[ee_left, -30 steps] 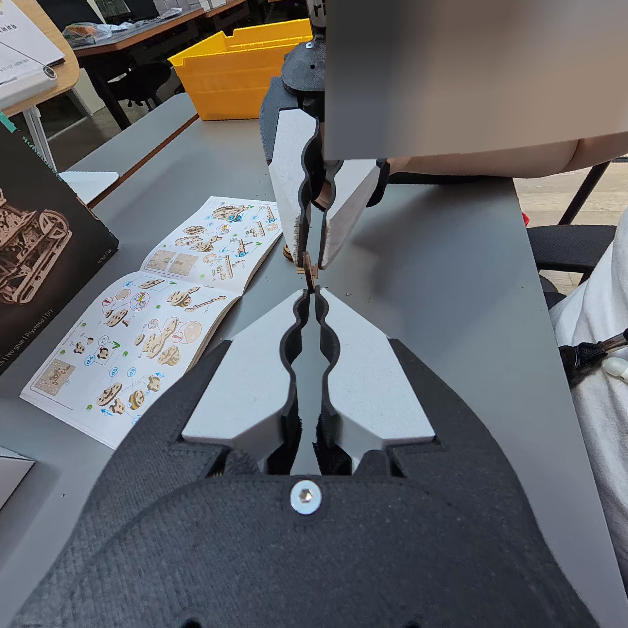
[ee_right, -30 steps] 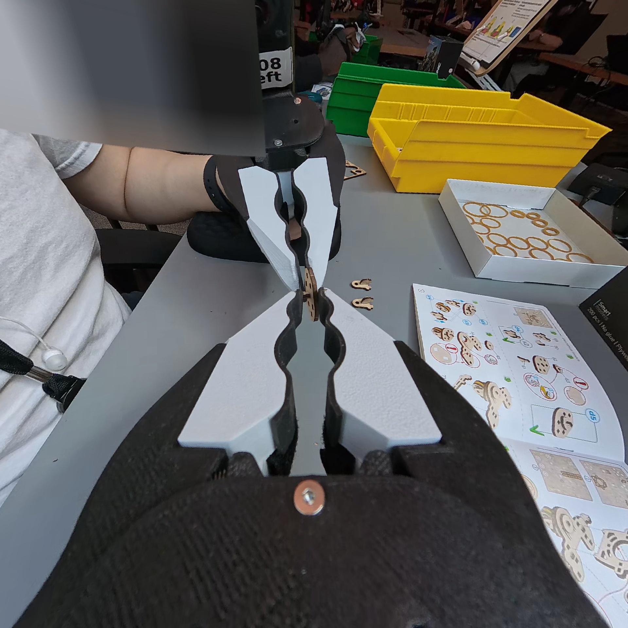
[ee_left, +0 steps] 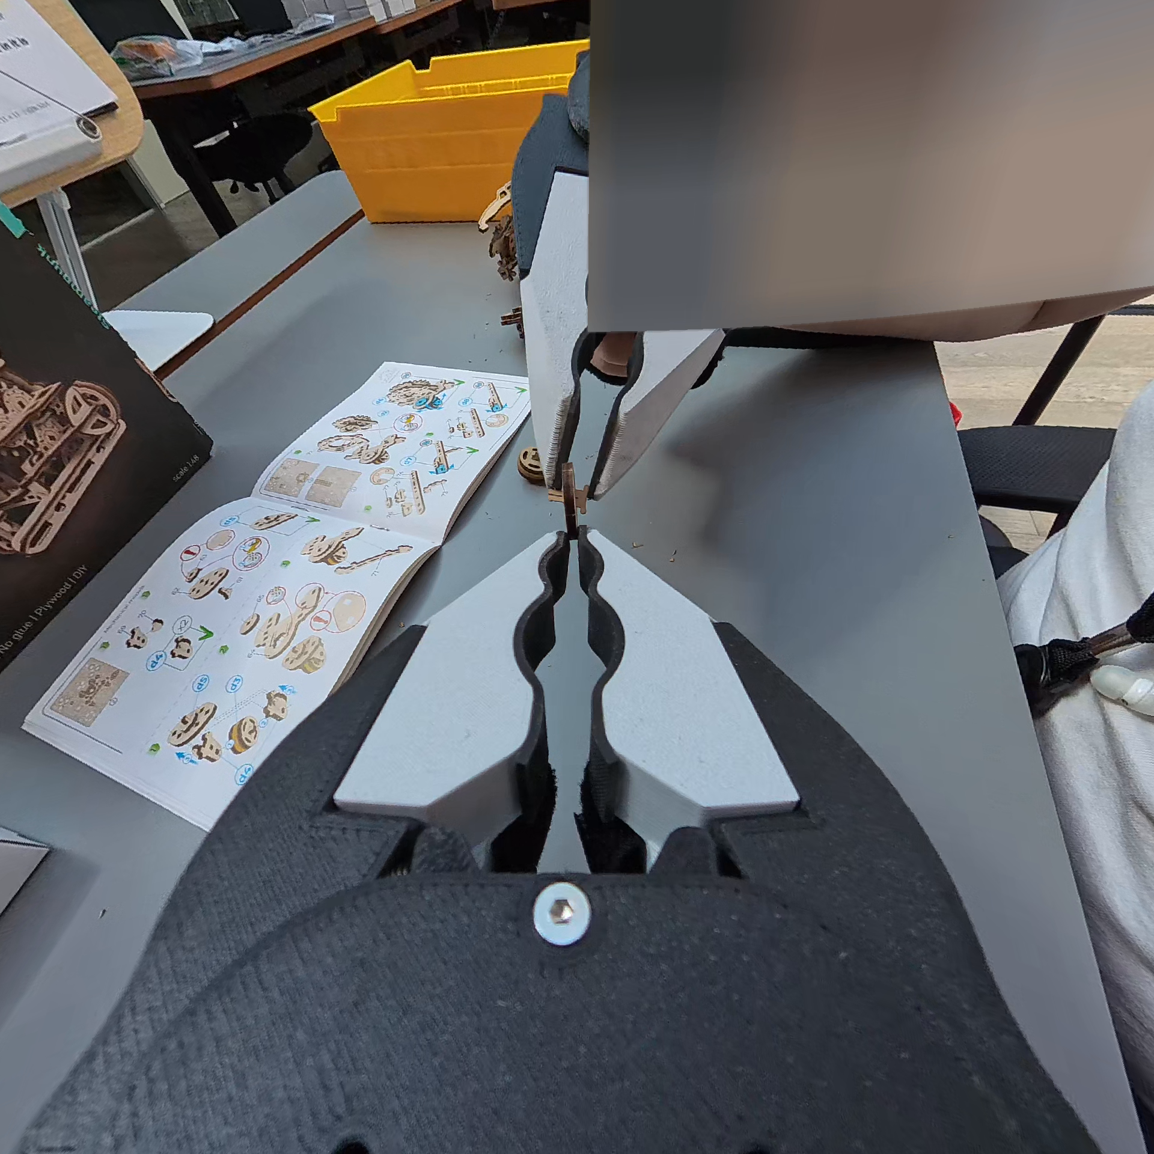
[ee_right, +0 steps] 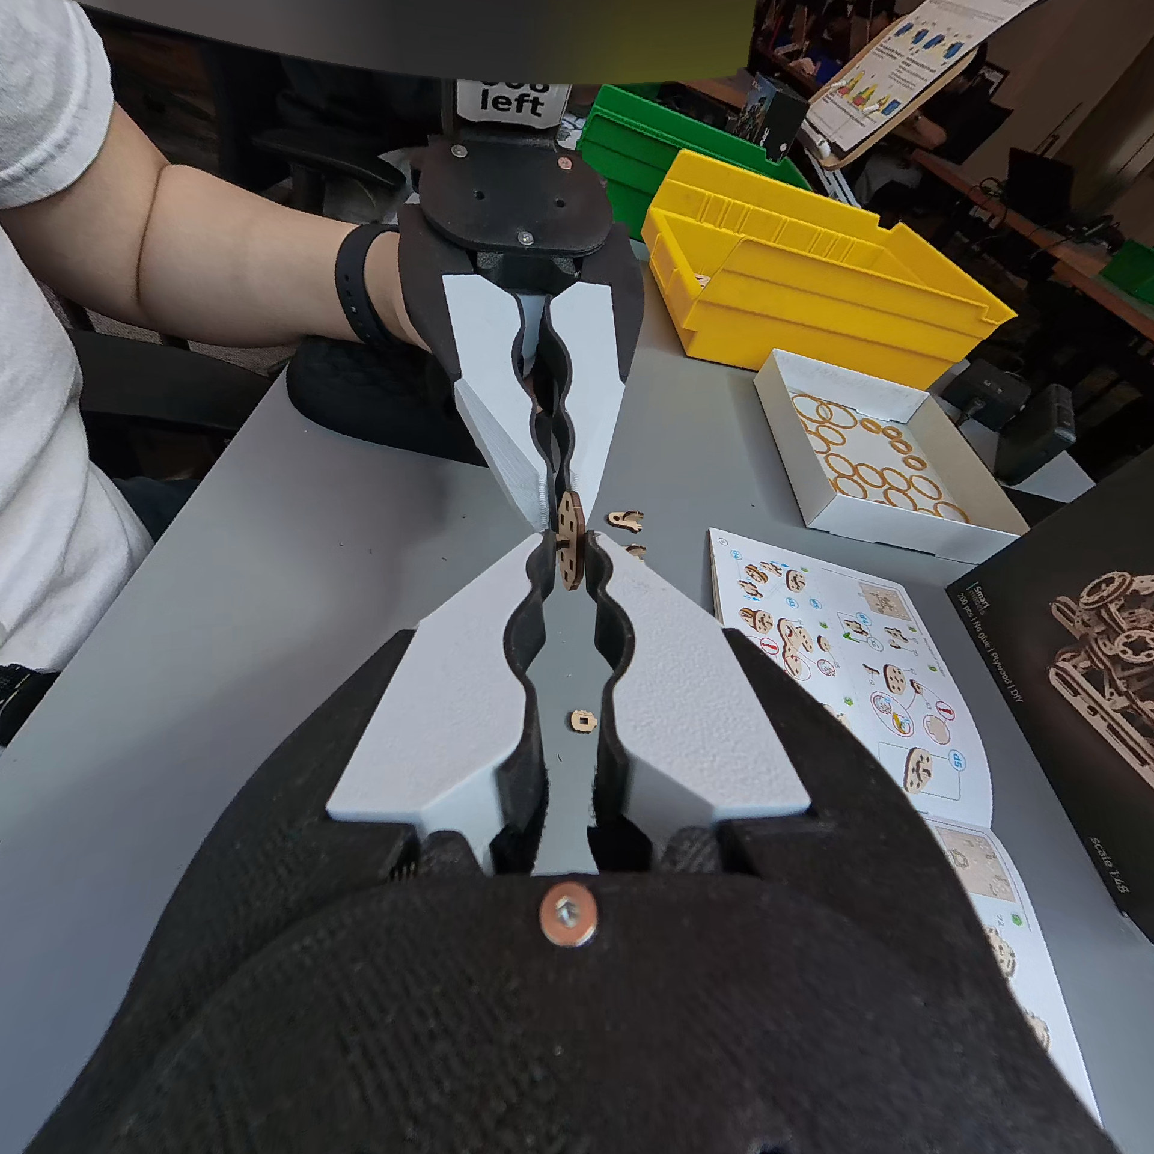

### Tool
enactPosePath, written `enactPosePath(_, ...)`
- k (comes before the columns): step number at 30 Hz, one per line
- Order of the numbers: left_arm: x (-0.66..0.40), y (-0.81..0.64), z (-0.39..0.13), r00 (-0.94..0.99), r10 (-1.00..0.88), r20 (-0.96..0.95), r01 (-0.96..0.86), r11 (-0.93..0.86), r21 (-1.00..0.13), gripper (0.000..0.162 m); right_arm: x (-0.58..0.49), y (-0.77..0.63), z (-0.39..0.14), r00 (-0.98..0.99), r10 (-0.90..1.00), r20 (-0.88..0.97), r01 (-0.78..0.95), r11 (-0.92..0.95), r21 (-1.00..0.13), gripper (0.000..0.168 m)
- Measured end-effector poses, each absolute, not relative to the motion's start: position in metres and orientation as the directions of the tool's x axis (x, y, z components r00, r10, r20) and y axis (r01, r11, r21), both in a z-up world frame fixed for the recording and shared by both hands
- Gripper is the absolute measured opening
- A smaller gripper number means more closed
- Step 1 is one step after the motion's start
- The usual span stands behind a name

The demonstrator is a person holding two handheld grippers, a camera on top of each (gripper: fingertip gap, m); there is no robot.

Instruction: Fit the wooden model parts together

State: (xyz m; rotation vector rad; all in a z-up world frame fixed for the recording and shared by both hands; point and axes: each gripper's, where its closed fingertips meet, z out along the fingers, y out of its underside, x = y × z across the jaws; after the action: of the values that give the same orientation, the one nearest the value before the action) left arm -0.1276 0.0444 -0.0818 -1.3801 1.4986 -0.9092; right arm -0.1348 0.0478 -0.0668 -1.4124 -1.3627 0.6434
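Two grippers meet tip to tip, left gripper (ee_left: 569, 536) pinching the wooden disc (ee_right: 569, 548), right gripper (ee_right: 565, 538) jaws slightly spread (peg (ee_left: 567, 496) crosswise)

The upper body of the right gripper (ee_left: 577, 484) lies behind a laid-over blur in the left wrist view, and only its lower fingers show. The wooden disc (ee_right: 569, 540) is seen edge-on in the left wrist view; how the small cross piece (ee_left: 569, 494) sits in it cannot be told. The dark model box (ee_left: 69, 449) and the yellow bin (ee_left: 437, 137) are cut off or covered in both views. A wooden part (ee_left: 499, 234) behind the right gripper is half hidden. The instruction booklet (ee_right: 874, 674) runs off the right wrist view's lower edge.
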Motion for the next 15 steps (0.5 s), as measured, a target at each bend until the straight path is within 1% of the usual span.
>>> enactPosePath(7, -0.1284, 0.0447, -0.0811, 0.007, -0.994, -0.114, -0.346, 0.104, -0.933, 0.001, -0.1378, 0.0438, -0.0655, 0.202, 0.938, 0.281, 0.386, 0.188, -0.903, 0.006)
enactPosePath(11, -0.1284, 0.045, -0.0826, 0.007, -0.992, -0.127, -0.351, 0.117, -0.929, 0.001, -0.1373, 0.0455, -0.0659, 0.203, 0.946, 0.252, 0.366, 0.166, -0.916, 0.006)
enactPosePath(15, -0.1289, 0.0433, -0.0784, -0.006, -0.997, -0.077, -0.324, 0.075, -0.943, 0.002, -0.1374, 0.0437, -0.0625, 0.194, 0.953, 0.234, 0.342, 0.158, -0.926, 0.006)
